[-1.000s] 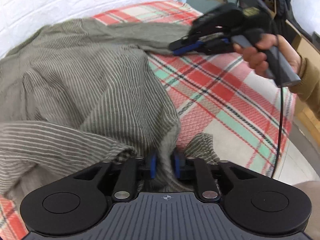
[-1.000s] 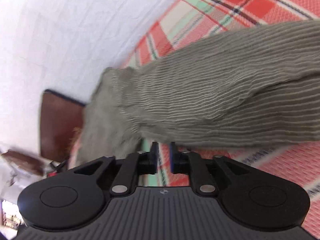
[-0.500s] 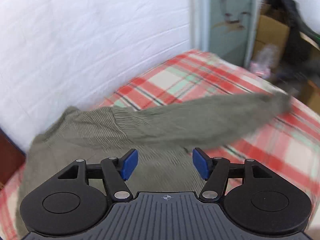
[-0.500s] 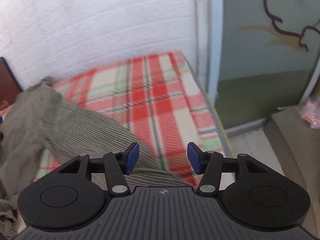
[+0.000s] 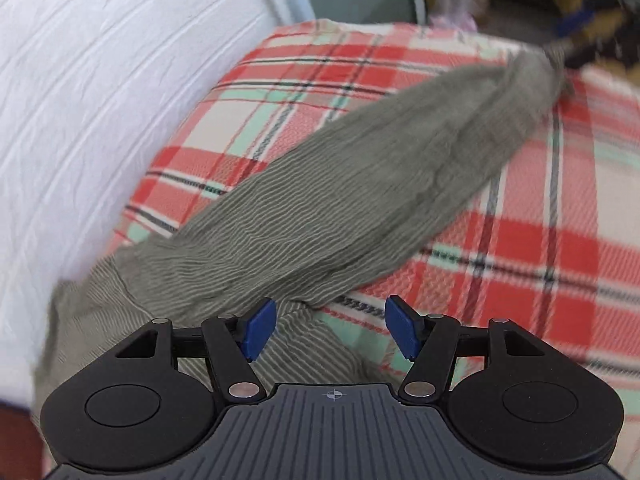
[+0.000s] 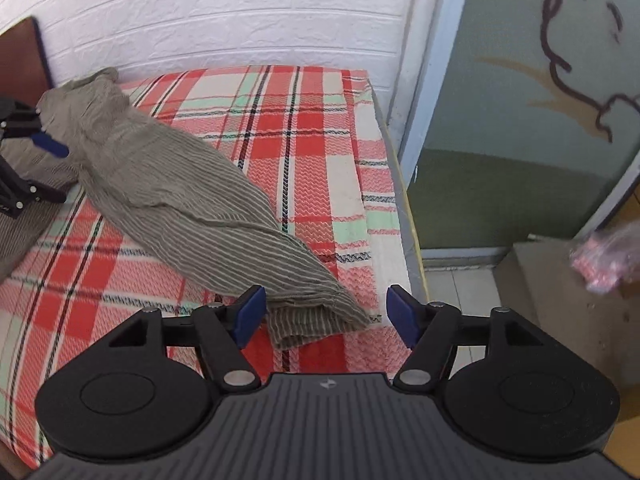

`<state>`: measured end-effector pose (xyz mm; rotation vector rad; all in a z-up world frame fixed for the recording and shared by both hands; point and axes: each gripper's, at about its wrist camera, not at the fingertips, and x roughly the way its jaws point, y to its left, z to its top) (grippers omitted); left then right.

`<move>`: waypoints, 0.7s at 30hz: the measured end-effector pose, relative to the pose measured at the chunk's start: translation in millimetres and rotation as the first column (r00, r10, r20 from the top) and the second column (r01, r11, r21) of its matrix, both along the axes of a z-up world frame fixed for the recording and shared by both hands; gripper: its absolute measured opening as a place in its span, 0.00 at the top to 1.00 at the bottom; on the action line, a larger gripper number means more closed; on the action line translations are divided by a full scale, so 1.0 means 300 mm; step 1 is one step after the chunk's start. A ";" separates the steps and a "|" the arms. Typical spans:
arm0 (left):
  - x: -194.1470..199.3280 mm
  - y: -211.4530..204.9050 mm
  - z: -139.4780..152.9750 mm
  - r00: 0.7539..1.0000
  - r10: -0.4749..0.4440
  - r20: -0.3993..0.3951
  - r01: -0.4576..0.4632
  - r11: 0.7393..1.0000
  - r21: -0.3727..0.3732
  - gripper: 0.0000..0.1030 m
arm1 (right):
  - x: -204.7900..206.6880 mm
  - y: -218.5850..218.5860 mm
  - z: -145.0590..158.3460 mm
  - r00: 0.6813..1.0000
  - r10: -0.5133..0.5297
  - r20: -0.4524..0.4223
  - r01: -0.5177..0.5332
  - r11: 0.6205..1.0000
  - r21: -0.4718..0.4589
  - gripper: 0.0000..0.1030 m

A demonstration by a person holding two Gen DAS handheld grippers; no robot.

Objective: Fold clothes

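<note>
A grey sleeve (image 6: pixel 192 208) is laid across the plaid bed (image 6: pixel 312 144). Nothing is held by the wide-open left gripper (image 5: pixel 331 330); the empty right gripper (image 6: pixel 325 316) is being opened.

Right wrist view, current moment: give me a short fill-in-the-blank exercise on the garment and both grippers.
1. The striped grey garment lies on a ____ blanket.
2. The right gripper has its jaws ____, clamping nothing.
3. The left gripper has pads coloured ____.
4. The wall behind the bed is ____.

Missing words: plaid; opening; blue; white
</note>
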<state>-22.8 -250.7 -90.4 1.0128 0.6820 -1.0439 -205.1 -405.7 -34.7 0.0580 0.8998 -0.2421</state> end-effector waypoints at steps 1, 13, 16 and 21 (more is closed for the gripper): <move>-0.002 -0.003 -0.018 0.999 -0.010 0.038 0.009 1.000 0.023 0.28 | 0.004 0.001 -0.007 1.000 0.018 -0.010 -0.018 1.000 -0.010 0.26; 0.099 -0.026 0.044 0.989 0.146 0.031 -0.144 0.987 -0.077 1.00 | 0.014 0.018 0.074 0.996 0.030 0.079 -0.017 0.987 -0.162 0.94; 0.101 0.050 0.124 0.990 0.141 -0.022 -0.142 0.983 -0.114 1.00 | -0.072 0.103 0.161 0.982 0.106 0.155 -0.063 0.963 -0.263 0.91; 0.055 0.140 0.066 0.992 0.074 -0.106 -0.069 0.997 0.043 0.62 | -0.131 0.273 -0.017 0.939 0.324 -0.112 -0.338 0.929 -0.148 0.90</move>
